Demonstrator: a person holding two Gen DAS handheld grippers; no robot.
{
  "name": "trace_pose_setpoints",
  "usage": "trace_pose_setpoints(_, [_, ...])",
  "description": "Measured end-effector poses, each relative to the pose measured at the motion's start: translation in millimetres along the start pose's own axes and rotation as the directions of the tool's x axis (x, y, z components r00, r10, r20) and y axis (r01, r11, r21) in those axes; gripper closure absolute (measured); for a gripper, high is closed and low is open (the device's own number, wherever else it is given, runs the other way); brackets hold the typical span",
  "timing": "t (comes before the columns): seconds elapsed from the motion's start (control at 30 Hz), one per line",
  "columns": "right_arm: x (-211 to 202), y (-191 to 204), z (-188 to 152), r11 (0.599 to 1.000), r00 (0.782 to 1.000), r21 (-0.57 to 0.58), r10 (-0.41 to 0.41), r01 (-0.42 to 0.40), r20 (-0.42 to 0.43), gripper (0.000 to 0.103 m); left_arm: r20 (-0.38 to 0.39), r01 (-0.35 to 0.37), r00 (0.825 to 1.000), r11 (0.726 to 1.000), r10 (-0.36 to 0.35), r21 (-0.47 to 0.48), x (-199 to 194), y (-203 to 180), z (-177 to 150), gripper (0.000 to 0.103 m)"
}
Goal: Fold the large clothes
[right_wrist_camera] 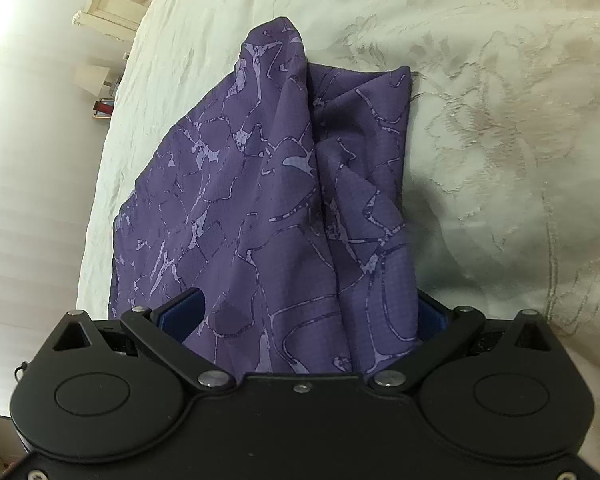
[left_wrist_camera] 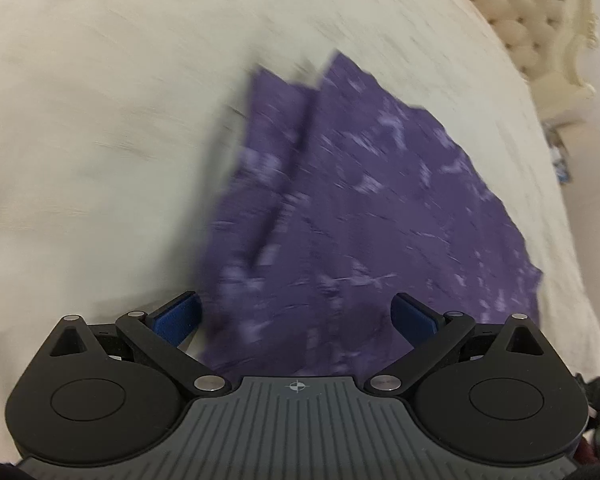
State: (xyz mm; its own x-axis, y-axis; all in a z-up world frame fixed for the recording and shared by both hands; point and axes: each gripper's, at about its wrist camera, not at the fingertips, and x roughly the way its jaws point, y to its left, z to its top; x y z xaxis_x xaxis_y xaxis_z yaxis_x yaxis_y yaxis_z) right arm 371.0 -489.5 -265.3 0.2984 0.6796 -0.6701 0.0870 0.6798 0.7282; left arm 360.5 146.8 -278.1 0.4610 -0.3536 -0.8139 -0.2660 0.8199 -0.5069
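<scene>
Purple garment [right_wrist_camera: 268, 184] lies bunched near the bed [right_wrist_camera: 500, 120] edge; thin, limp, light. Both hand-held grippers spread: left [left_wrist_camera: 296, 316], right [right_wrist_camera: 308, 316]. Best pinched at a corner hem.

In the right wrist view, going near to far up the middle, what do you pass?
Right gripper, jaws apart → purple patterned garment → cream embroidered bedspread.

Purple patterned garment [right_wrist_camera: 268, 208], loosely folded, rumpled, lying on cream bedspread [right_wrist_camera: 500, 120]
</scene>
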Motion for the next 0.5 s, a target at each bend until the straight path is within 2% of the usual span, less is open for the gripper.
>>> trace_pose_setpoints(0.13, [4.5,-0.9,4.2,0.999,1.0,0.043,0.029,-0.028,-0.012,0.0,-0.024,-0.002,1.0,0.999,0.003,0.045,25.5,-13.2,11.3,0.0])
trace_pose_setpoints(0.33, [7.0,-6.7,2.9,0.991,0.997,0.113,0.07,-0.072,0.023,0.0,-0.033,0.029,0.999,0.998,-0.031,-0.058,26.6,-7.1,16.3,0.002])
trace_pose_setpoints(0.4, [3.2,-9.3,-1.3,0.991,0.996,0.098,0.085,-0.087,0.024,0.0,-0.05,0.04,0.998,0.997,-0.043,-0.067,26.2,-5.9,14.2,0.007])
trace_pose_setpoints(0.5, [-0.9,-6.9,-9.3,0.994,0.997,0.078,0.079,-0.08,0.022,0.001,-0.064,0.05,0.996,0.997,-0.054,-0.055,18.8,-1.3,12.1,0.031])
